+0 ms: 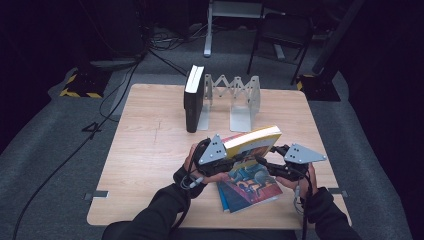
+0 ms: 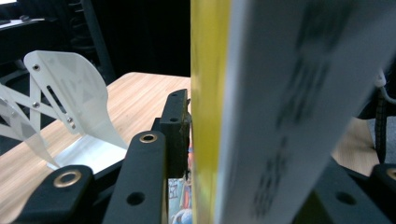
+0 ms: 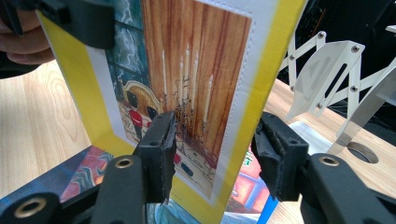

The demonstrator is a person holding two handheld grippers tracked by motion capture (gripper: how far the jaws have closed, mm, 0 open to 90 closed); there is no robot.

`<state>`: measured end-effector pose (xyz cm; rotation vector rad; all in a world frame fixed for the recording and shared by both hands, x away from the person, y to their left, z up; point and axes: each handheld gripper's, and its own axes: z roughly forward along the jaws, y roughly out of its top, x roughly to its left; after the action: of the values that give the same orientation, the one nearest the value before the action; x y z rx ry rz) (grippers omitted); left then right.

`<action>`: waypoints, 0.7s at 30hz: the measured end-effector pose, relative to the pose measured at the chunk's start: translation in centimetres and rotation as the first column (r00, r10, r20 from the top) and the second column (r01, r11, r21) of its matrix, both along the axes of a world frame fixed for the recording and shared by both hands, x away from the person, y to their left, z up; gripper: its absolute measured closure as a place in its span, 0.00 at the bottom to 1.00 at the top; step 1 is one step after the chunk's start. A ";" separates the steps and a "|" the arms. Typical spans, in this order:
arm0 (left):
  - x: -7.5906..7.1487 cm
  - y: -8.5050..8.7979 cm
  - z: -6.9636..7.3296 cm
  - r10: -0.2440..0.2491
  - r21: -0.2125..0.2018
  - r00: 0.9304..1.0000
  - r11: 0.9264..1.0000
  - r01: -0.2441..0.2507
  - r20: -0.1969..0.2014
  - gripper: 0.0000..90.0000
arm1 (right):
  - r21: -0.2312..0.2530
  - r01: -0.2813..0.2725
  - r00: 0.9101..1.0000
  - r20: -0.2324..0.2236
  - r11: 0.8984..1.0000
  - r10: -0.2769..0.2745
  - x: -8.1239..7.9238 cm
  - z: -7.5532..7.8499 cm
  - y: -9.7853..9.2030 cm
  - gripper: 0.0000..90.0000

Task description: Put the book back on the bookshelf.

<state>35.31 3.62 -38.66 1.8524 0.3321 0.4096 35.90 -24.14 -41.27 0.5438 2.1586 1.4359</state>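
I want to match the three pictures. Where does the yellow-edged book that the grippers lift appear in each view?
High view: yellow-edged book, centre, between the two grippers.
Left gripper view: its page block, right half, on edge.
Right gripper view: its cover, upper centre, above the jaws.
Shared landmark: the white folding bookstand.

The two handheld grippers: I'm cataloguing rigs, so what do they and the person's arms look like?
Both the left gripper and the right gripper are black, two-jawed, brass-ringed at the pivots, each topped by a grey three-cornered plate with dark dots. Black cables trail back. The sleeves are dark and long.
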 end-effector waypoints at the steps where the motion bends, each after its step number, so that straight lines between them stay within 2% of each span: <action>1: 0.0 -0.1 0.1 -0.003 0.006 1.000 1.000 0.003 -0.001 0.77 | 0.000 0.001 1.000 -0.002 1.000 -0.001 0.0 0.0 0.0 0.55; 4: 0.0 -0.2 0.4 0.003 0.031 1.000 1.000 -0.003 0.002 0.82 | -0.011 0.008 1.000 -0.011 1.000 -0.008 -0.1 0.0 -0.1 0.48; 6: 0.2 -0.2 0.4 0.012 0.027 1.000 1.000 -0.011 -0.004 0.83 | -0.024 0.010 1.000 -0.019 1.000 -0.010 -0.2 0.0 -0.2 0.47; 8: 0.5 0.0 0.5 0.032 0.021 0.999 0.999 -0.032 -0.019 0.83 | -0.086 0.017 1.000 -0.025 0.996 -0.019 -0.5 -0.1 -0.8 0.43; 10: 0.9 0.0 0.5 0.048 0.015 0.999 0.999 -0.048 -0.022 0.83 | -0.136 0.036 0.999 -0.032 0.990 -0.040 -1.0 -0.5 -2.0 0.43; 11: 1.0 0.0 0.6 0.051 0.016 0.999 0.999 -0.050 -0.020 0.83 | -0.146 0.055 0.997 -0.037 0.988 -0.061 -1.2 -0.9 -3.2 0.43; 12: 1.0 0.0 0.6 0.051 0.016 0.999 0.999 -0.050 -0.020 0.83 | -0.146 0.055 0.997 -0.037 0.988 -0.061 -1.2 -0.9 -3.2 0.43; 13: 1.1 0.0 0.7 0.061 0.016 0.998 0.998 -0.060 -0.013 0.83 | -0.147 0.074 0.996 -0.046 0.986 -0.081 -1.3 -1.1 -4.1 0.43; 15: 1.4 -0.1 1.0 0.074 0.026 0.997 0.997 -0.074 0.003 0.83 | -0.142 0.126 0.989 -0.063 0.982 -0.136 -1.3 -1.7 -6.0 0.43; 16: 1.7 -0.1 1.2 0.093 0.025 0.996 0.995 -0.093 0.010 0.83 | -0.143 0.174 0.979 -0.077 0.974 -0.187 -1.1 -2.3 -7.4 0.43; 17: 1.9 -0.1 1.3 0.101 0.027 0.995 0.994 -0.102 0.020 0.83 | -0.146 0.192 0.975 -0.083 0.971 -0.205 -1.0 -2.4 -7.8 0.43; 18: 1.9 -0.1 1.3 0.101 0.027 0.995 0.994 -0.102 0.020 0.83 | -0.146 0.192 0.975 -0.083 0.971 -0.205 -1.0 -2.4 -7.8 0.43; 19: 2.6 0.1 1.4 0.123 0.019 0.992 0.992 -0.124 0.033 0.83 | -0.155 0.234 0.963 -0.096 0.960 -0.250 -0.8 -2.9 -8.8 0.42; 21: 3.1 0.5 1.7 0.156 0.005 0.987 0.988 -0.157 0.044 0.83 | -0.162 0.257 0.957 -0.095 0.953 -0.274 -0.7 -3.1 -9.4 0.42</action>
<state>38.44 4.12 -37.00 1.8287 0.4488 0.5587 35.25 -33.51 -44.40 0.8459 2.1610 1.1148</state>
